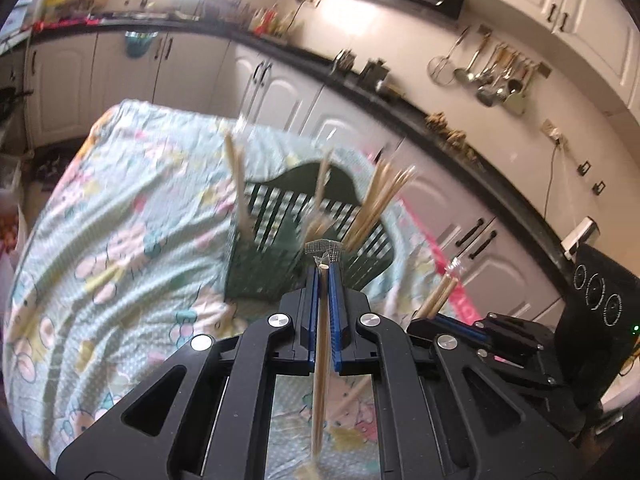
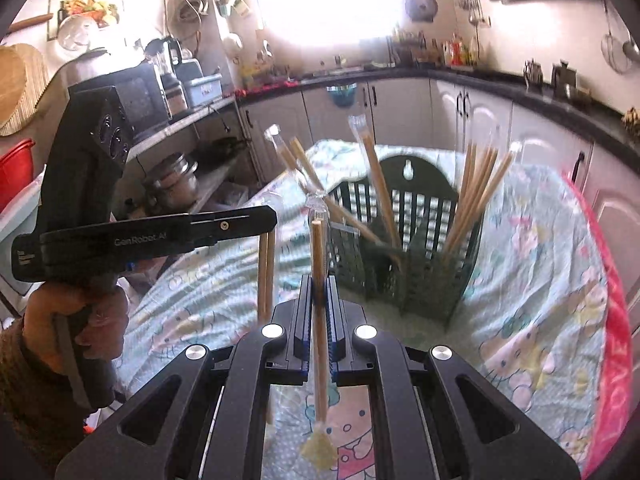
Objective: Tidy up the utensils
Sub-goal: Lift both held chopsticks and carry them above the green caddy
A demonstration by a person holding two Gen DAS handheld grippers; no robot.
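Observation:
A dark green slotted utensil basket stands on the cartoon-print cloth, with several wooden chopsticks sticking up out of its compartments. My left gripper is shut on a plastic-wrapped pair of chopsticks, held above the cloth just in front of the basket. My right gripper is shut on another wrapped pair, also in front of the basket. In the right wrist view, the left gripper hangs to the left in a person's hand, its chopsticks pointing down. The right gripper shows at lower right in the left wrist view.
The cloth covers a table, with a pink edge at the right. White cabinets under a black counter run behind. Ladles hang on the wall. A shelf with steel pots and a red tub stand on the left.

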